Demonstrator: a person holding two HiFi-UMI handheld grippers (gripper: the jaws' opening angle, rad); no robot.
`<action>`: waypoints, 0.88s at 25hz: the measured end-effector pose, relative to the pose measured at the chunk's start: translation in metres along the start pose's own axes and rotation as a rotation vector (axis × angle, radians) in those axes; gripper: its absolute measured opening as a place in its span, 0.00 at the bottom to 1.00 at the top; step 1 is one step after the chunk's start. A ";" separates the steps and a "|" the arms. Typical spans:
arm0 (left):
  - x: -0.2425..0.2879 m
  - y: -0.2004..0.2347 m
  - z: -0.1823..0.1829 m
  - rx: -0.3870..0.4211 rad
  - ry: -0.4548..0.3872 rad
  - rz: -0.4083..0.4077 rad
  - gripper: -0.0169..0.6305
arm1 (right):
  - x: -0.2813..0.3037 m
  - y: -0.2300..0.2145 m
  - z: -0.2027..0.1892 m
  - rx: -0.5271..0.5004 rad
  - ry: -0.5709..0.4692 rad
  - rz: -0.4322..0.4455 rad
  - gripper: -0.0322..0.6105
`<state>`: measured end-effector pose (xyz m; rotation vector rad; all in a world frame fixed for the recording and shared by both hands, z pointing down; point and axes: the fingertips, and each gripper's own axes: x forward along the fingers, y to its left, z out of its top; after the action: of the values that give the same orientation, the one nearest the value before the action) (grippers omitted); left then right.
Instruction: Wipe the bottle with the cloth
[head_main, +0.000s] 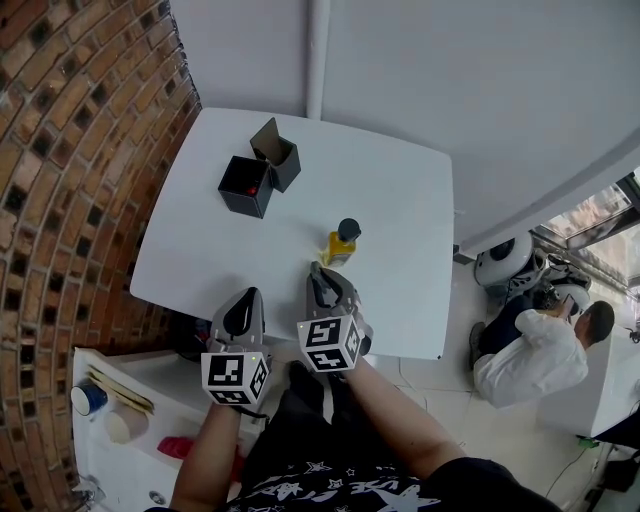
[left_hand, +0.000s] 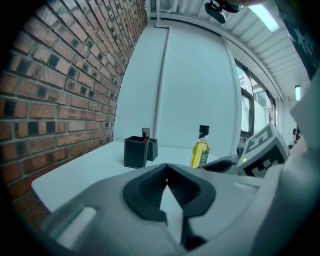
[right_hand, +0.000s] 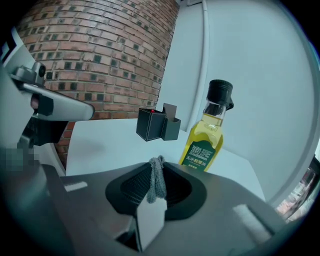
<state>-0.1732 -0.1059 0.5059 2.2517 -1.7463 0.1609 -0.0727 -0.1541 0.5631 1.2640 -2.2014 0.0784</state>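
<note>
Right gripper pinches cloth near bottle (left gripper closed, empty).

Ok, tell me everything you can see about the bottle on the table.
The bottle is small and clear, filled to the shoulder with yellow liquid that looks like oil. It has a closed black cap and a green and yellow label low on its front. It stands upright on the white table, near the front edge, touching only the table. The right tool, clamped on a grey cloth, sits just short of it.
</note>
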 end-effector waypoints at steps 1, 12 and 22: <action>0.000 -0.001 0.001 0.000 -0.004 -0.002 0.03 | -0.004 0.000 -0.001 0.004 -0.004 0.000 0.15; -0.005 -0.024 0.016 -0.029 -0.042 -0.041 0.03 | -0.056 -0.025 0.006 0.222 -0.139 -0.005 0.15; -0.009 -0.079 0.059 -0.004 -0.161 -0.121 0.03 | -0.111 -0.074 0.028 0.438 -0.321 0.000 0.15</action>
<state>-0.1048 -0.0972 0.4355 2.4189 -1.6768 -0.0512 0.0155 -0.1180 0.4652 1.6022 -2.5502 0.4025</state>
